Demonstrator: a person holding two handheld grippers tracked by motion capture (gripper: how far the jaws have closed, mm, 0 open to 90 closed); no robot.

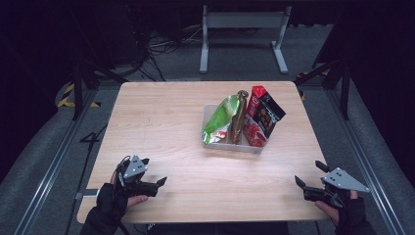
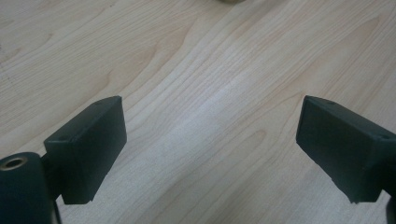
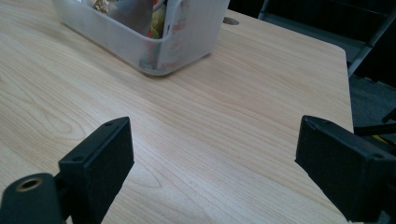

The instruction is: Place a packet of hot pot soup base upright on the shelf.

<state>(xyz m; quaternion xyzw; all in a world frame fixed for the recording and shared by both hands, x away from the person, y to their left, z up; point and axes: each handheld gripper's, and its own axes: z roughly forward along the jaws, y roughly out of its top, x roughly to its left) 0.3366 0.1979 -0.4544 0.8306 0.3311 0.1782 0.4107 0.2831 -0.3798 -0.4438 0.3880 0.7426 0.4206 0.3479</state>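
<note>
You held the left gripper [image 1: 155, 182] at seven o'clock on the table [image 1: 161, 122], jaws spread over bare wood, nothing between them. Your right gripper [image 1: 304, 182] sat at five o'clock, jaws also apart and empty. The bin [image 1: 230, 143] of snack bags [image 1: 222, 117] stood near one o'clock, well apart from both.

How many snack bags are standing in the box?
3 that I can see in the clear box: a green bag at left, a brown bag in the middle, a red-and-black bag at right. More may hide behind.
</note>
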